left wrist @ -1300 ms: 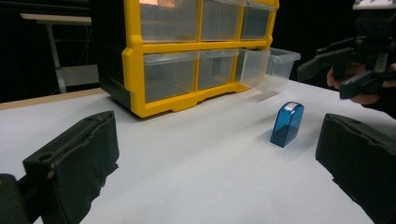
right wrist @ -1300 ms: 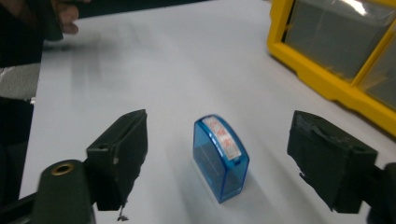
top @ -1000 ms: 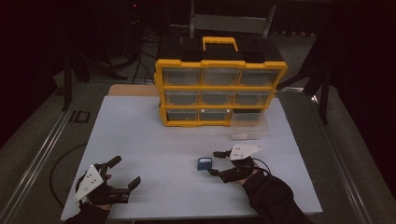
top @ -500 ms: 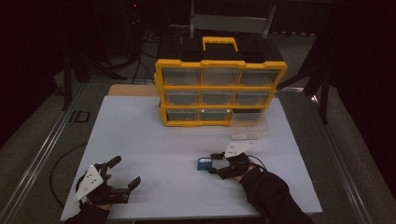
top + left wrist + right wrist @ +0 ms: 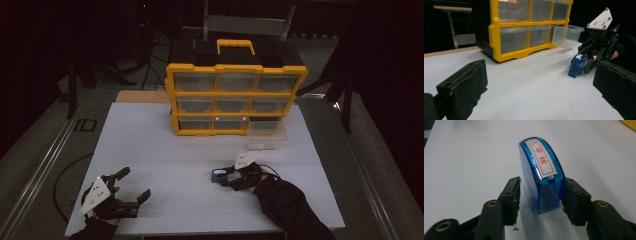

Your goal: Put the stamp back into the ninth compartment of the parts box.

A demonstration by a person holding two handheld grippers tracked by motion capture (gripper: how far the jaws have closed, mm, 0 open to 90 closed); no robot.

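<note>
A small blue translucent stamp with a white label in red characters stands upright on the white board, front right of centre. My right gripper is open with its jaws on either side of the stamp. In the right gripper view one jaw touches its side and the other stands a little off it. My left gripper rests open and empty near the front left edge. The left gripper view looks between its jaws at the stamp and the right gripper beyond.
A yellow organizer with clear drawers and a black top stands at the back of the board. Its bottom right drawer is pulled out and looks empty. Bare board lies between the two grippers.
The right gripper has edged slightly left, closer around the stamp. The left gripper has stayed where it was.
</note>
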